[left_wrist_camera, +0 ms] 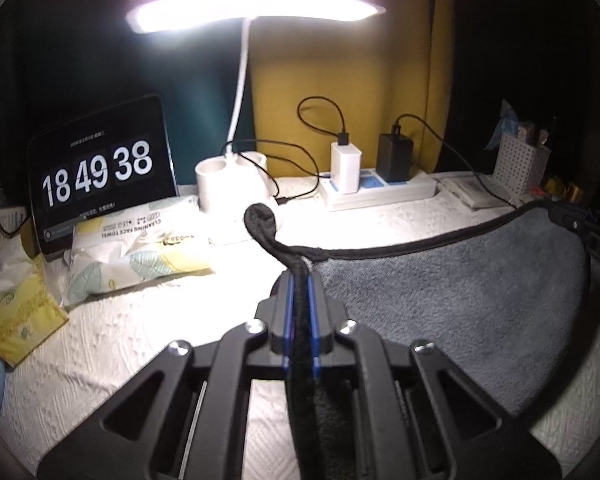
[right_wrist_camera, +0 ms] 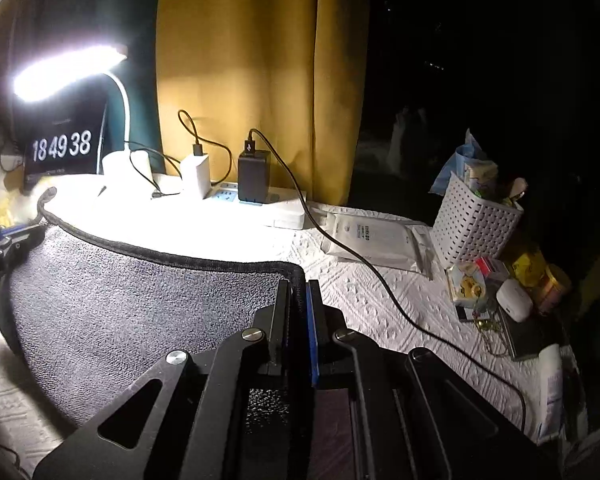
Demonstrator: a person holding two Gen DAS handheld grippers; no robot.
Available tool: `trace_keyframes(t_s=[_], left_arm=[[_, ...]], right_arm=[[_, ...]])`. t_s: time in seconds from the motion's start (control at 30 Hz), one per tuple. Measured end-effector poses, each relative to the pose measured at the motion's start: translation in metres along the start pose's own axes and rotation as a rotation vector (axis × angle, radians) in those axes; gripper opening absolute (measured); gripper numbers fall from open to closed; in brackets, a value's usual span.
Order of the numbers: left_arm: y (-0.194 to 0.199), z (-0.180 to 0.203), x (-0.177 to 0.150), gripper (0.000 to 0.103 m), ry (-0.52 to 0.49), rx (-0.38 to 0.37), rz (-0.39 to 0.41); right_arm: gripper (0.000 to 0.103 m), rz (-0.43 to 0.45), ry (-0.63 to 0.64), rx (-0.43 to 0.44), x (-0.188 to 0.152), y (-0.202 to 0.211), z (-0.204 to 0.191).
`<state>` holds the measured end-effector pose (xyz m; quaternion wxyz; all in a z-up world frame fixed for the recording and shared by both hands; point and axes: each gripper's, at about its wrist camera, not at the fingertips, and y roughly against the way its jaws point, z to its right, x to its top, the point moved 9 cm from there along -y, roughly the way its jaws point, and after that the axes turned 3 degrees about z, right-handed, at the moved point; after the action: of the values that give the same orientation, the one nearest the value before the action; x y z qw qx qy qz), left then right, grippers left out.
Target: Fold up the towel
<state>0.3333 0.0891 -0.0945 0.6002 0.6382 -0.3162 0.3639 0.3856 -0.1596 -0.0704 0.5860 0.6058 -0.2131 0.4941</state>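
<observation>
We see a grey towel with a black bound hem, held up by two corners over a table covered in white textured cloth. In the left wrist view, the left gripper sits at lower centre of the frame, its jaws pressed together on the towel's corner, with a small black hanging loop poking up just beyond the tips. The towel stretches away to the right of that frame, its top hem drawn into a shallow curve.

In the right wrist view, the right gripper at lower centre is likewise pinching the opposite corner, right on the hem, and the grey panel fills the lower left of the frame. At the far left edge we can just make out the left gripper.

Behind the towel, toward the upper left of both frames, a lit desk lamp glares over a clock screen and a power strip with chargers.

We judge the towel to be soft, light and limp: it sags between the two holds and will drape wherever it is unsupported. The bound hem looks firmer than the pile, so corners on the hem seem the surest places to pinch.
</observation>
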Motion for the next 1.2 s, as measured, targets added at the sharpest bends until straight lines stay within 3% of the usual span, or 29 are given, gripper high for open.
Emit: trace_keyframes(t_s=[0.37, 0.77, 1.0, 1.2], left_arm=[[-0.047, -0.004, 0.010, 0.007, -0.018, 0.006, -0.065], [-0.091, -0.002, -0.009, 0.007, -0.005, -0.007, -0.182], [-0.109, -0.003, -0.019, 0.010, 0.007, -0.016, -0.260], [-0.110, -0.004, -0.018, 0.017, 0.015, -0.010, -0.270]], right_arm=[[0.007, -0.042, 0.034, -0.024, 0.002, -0.042, 0.004], [0.008, -0.121, 0.030, -0.029, -0.016, -0.087, 0.006], [0.008, -0.182, 0.034, -0.030, -0.027, -0.104, 0.004], [0.008, -0.247, 0.010, -0.020, -0.035, -0.115, 0.007]])
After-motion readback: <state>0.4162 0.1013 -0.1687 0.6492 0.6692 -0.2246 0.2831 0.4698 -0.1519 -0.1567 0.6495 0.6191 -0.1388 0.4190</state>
